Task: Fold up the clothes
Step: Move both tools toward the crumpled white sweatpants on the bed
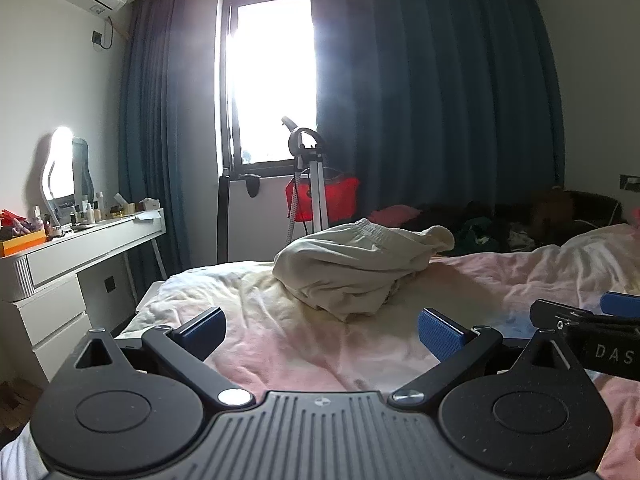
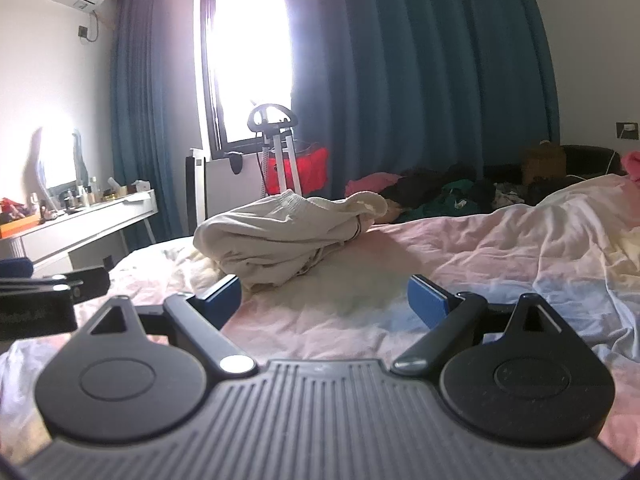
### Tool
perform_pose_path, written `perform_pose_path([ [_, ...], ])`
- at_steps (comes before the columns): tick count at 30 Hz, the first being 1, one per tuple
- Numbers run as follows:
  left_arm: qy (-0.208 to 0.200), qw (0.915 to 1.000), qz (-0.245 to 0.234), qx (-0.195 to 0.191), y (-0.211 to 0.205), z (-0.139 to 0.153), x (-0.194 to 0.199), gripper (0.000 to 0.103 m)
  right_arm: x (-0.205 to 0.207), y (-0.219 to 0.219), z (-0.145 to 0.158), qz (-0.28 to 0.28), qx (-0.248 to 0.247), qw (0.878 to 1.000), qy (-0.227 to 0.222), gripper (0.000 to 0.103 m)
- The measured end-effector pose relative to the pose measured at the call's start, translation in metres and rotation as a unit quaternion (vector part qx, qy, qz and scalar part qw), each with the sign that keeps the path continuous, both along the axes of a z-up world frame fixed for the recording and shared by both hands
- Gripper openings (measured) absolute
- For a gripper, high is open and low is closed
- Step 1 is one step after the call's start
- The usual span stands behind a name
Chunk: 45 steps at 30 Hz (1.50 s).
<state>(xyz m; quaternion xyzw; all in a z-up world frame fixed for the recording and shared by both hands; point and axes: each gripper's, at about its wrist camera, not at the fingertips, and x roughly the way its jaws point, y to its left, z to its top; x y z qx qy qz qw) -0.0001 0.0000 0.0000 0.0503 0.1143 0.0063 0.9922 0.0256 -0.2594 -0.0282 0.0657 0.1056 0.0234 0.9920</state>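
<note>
A cream garment (image 1: 352, 268) with an elastic waistband lies bunched in a heap on the pink and white bed sheet (image 1: 280, 344). In the right wrist view the same cream garment (image 2: 280, 240) sits ahead and a little left. My left gripper (image 1: 322, 334) hovers low over the sheet, open, blue pads wide apart, nothing between them, short of the heap. My right gripper (image 2: 324, 302) is open too, empty, just in front of the heap. Part of the right gripper (image 1: 592, 332) shows at the right edge of the left wrist view.
A pile of dark, green and pink clothes (image 2: 440, 192) lies at the far side of the bed. A white dressing table (image 1: 80, 252) with bottles and a lit mirror stands left. A garment steamer (image 1: 308, 184) and a red bag (image 1: 324, 200) stand by the window, with blue curtains behind.
</note>
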Motion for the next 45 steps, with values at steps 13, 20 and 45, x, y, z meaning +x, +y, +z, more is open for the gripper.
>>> perform_pose_path([
  [13, 0.006, 0.9999, 0.004, -0.008, 0.007, -0.003, -0.001, 0.103, 0.001, -0.001, 0.000, -0.007, 0.002, 1.000, -0.008, 0.092],
  [20, 0.010, 0.9999, 0.005, -0.007, 0.008, -0.004, 0.004, 0.103, 0.001, 0.000, 0.001, -0.008, 0.001, 1.000, -0.004, 0.092],
  [45, 0.009, 0.9999, 0.012, -0.004, 0.009, 0.005, 0.014, 0.103, 0.002, -0.006, -0.001, -0.004, 0.015, 1.000, 0.005, 0.079],
])
